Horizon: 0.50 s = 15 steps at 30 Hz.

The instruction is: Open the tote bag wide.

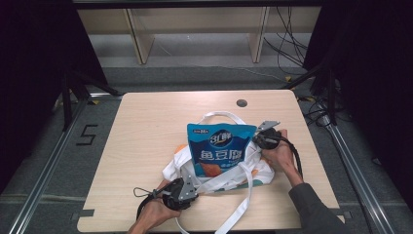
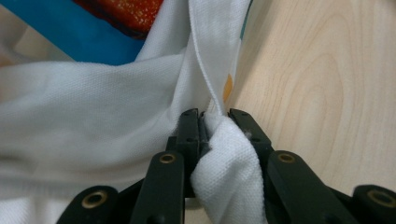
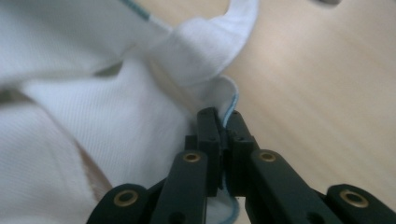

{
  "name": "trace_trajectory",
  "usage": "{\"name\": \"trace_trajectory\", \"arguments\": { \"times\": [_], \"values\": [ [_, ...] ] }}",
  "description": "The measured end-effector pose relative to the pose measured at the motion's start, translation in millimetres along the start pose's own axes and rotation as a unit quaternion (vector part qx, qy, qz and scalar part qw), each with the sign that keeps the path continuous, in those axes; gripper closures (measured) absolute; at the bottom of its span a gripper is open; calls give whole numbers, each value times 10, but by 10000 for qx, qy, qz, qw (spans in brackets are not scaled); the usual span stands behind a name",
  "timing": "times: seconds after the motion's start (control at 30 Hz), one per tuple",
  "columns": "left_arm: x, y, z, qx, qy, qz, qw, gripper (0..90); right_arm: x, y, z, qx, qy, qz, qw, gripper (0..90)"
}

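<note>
White cloth bag (image 1: 229,170) lies mid-desk (image 1: 146,146), a blue snack packet (image 1: 220,146) half hidden inside. Left claw (image 2: 215,122) clamped on a bunched strap (image 2: 229,172); right claw (image 3: 219,122) pinching the bag's hem. Bag print mostly covered.

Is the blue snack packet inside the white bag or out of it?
Partly in: the blue snack packet sticks up out of the crumpled white cloth bag, its lower part tucked inside.

a wooden shelf unit (image 1: 195,29) stands beyond the table (image 1: 146,126).
</note>
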<state>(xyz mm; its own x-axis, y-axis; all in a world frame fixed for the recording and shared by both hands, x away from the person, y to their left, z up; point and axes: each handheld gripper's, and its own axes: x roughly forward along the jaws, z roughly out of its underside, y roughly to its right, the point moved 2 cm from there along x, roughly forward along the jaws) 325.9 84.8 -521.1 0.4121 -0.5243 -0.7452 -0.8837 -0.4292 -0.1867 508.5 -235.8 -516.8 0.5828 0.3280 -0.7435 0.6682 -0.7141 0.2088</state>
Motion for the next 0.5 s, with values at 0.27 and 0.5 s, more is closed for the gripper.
{"name": "trace_trajectory", "arguments": {
  "times": [0.27,0.5],
  "values": [
    [-217,-52,-122,-627,654,398,9951,513,-262,46,-107,333,322,153,9988,672],
    [-613,-184,-334,-995,1282,265,9864,353,-1171,-33,-130,598,1448,-701,9852,538]
  ]
}}
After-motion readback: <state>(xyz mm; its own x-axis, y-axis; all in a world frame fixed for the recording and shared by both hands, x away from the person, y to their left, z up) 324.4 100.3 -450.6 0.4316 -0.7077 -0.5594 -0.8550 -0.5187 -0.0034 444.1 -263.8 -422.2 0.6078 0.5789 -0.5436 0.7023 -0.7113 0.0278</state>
